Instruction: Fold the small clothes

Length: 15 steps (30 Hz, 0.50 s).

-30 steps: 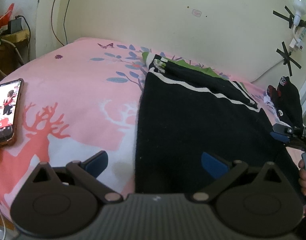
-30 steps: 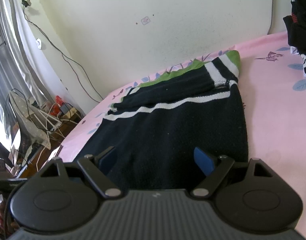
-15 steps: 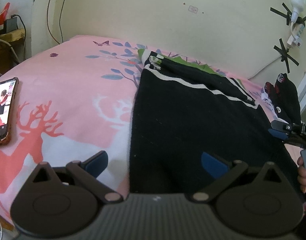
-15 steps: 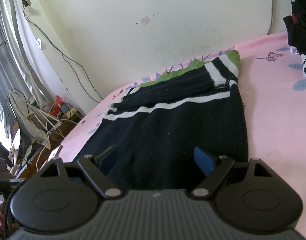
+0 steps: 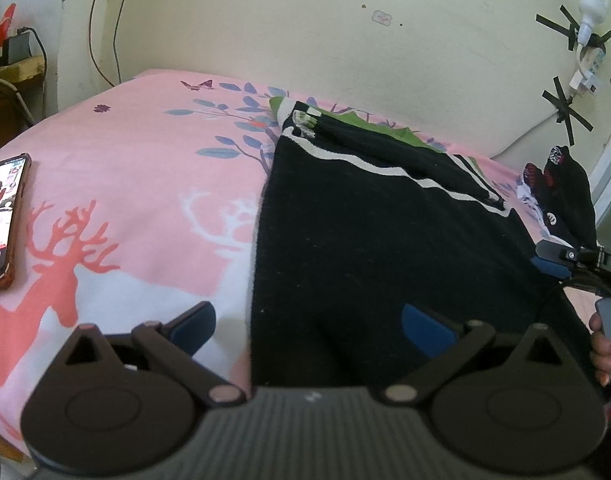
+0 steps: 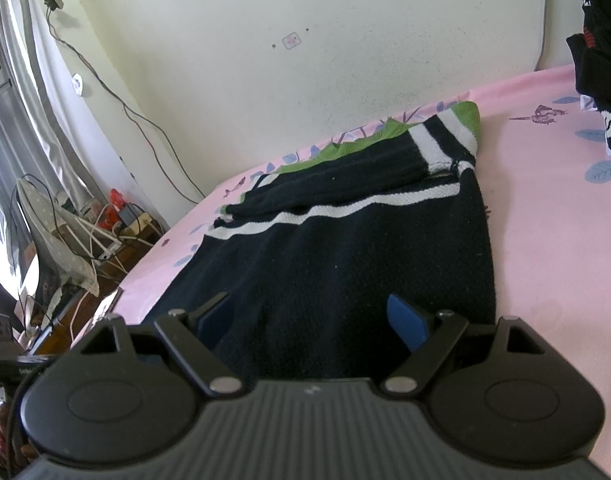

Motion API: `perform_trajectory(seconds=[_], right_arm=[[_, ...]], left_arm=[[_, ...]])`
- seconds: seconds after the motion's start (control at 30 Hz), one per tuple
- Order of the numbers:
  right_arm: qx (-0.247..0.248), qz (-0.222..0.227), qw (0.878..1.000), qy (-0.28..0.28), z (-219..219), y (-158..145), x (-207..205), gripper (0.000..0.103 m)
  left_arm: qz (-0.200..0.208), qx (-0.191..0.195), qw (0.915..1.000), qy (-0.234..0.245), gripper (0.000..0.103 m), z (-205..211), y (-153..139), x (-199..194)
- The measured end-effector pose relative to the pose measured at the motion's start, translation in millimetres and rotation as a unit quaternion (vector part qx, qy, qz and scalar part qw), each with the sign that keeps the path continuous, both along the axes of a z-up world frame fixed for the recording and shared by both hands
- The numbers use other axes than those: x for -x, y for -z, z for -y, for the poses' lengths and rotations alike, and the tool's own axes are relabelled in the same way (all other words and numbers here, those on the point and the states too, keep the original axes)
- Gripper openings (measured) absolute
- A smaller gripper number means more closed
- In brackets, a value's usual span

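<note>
A small black knit sweater with white stripes and a green band lies flat on the pink bed, its sleeves folded across the top. My left gripper hovers open over the sweater's near left edge, one blue pad on the sheet side and one above the black cloth. In the right wrist view the same sweater spreads ahead, and my right gripper stands open above its near hem. The right gripper's tip and a person's fingers show at the right edge of the left wrist view.
A phone with a lit screen lies on the pink deer-print sheet at the left. A pile of dark clothes sits at the far right, also high in the right wrist view as dark clothes. Cables and clutter stand beside the bed.
The left gripper has shifted slightly over the sweater's left edge, first to the right and lower, then back a little. The right gripper and the sweater have not moved.
</note>
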State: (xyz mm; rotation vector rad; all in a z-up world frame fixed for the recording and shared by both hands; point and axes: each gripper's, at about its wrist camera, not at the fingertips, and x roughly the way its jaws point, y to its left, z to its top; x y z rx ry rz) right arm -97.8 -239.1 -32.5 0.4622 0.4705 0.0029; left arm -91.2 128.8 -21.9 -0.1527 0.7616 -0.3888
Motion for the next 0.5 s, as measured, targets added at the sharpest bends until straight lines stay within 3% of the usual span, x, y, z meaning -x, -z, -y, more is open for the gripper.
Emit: perform_trajectory(seconds=[0.5], right_arm=[[-0.004,0.002,1.0,0.0,1.3,0.8,0.2,0.078]], left_arm=[[-0.003,0.004,0.9999,0.01,0.103,0.4,-1.2,0.4]])
